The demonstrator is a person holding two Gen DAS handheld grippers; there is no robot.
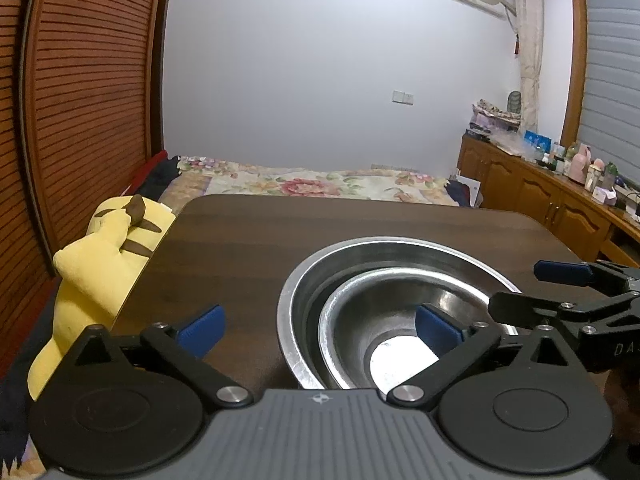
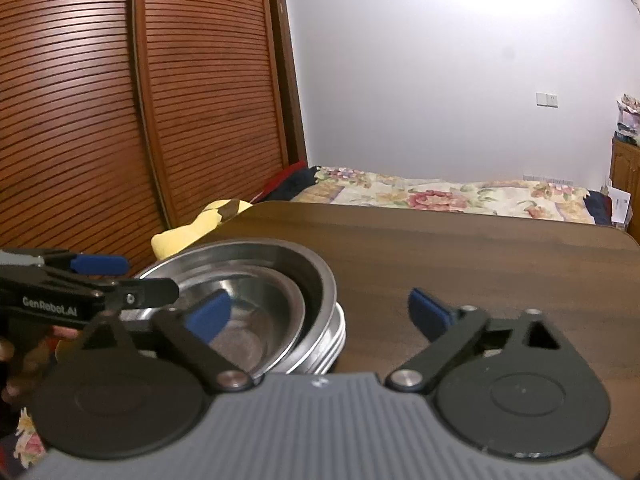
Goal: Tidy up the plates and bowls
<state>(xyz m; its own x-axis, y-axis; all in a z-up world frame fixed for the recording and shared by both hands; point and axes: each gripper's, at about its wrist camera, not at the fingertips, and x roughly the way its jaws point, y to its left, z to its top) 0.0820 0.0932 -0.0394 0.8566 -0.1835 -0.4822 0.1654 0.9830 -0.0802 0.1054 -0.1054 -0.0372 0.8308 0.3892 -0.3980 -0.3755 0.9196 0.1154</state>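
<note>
A small steel bowl [image 1: 384, 320] sits nested inside a larger steel bowl [image 1: 320, 276] on the dark wooden table [image 1: 248, 248]. In the right wrist view the small bowl [image 2: 264, 312] lies in the large bowl [image 2: 316, 276], which rests on a stack of steel plates [image 2: 336, 336]. My left gripper [image 1: 320, 330] is open, straddling the bowls' left rim, one blue pad [image 1: 436, 330] over the small bowl. My right gripper [image 2: 320, 314] is open, straddling the bowls' right rim. Each gripper shows in the other's view, the right one [image 1: 560, 288] and the left one [image 2: 100, 276].
A yellow plush toy [image 1: 100, 256] lies off the table's left edge. A bed with a floral cover [image 1: 312, 184] is beyond the far edge. Louvred wooden doors [image 1: 80, 100] stand at left. A cluttered wooden cabinet [image 1: 560, 200] runs along the right.
</note>
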